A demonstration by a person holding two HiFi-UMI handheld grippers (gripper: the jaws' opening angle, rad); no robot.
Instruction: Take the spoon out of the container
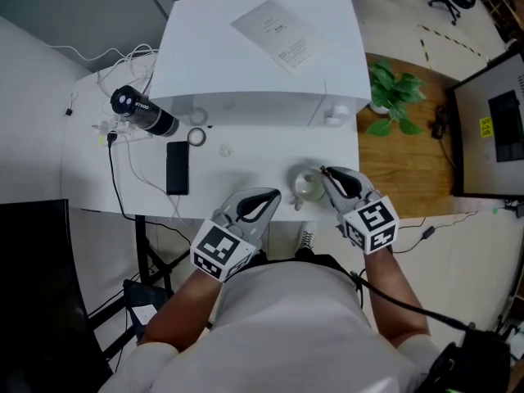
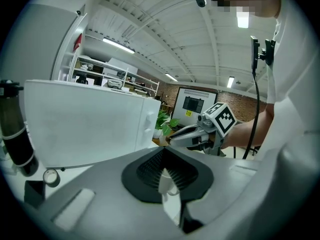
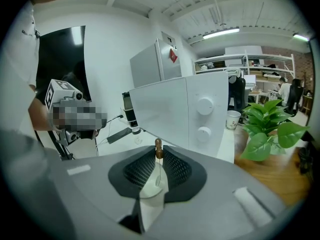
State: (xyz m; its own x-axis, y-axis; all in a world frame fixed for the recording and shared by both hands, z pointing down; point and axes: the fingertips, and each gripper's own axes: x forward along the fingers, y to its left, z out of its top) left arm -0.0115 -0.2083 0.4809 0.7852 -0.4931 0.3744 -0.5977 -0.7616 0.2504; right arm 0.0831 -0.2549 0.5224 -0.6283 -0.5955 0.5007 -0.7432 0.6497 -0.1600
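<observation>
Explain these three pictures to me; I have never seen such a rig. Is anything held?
A person holds a two-jaw tool in each hand. One picture comes from a head camera looking down; the others from cameras riding on each tool. On the white table lie a black phone, a black cylinder, a big white box and a small clear container. The right gripper pinches a thin spoon; the left gripper is shut and empty.

Spoon (image 3: 158,149): thin pale stem with a brown knob on top. Upright, stem pinched between jaws of right gripper (image 1: 326,173), bowl end down at mouth of container (image 1: 309,187). Container small, pale, translucent; upright near front edge of white table (image 1: 246,170). Bowl clear of rim or not: cannot tell.
</observation>
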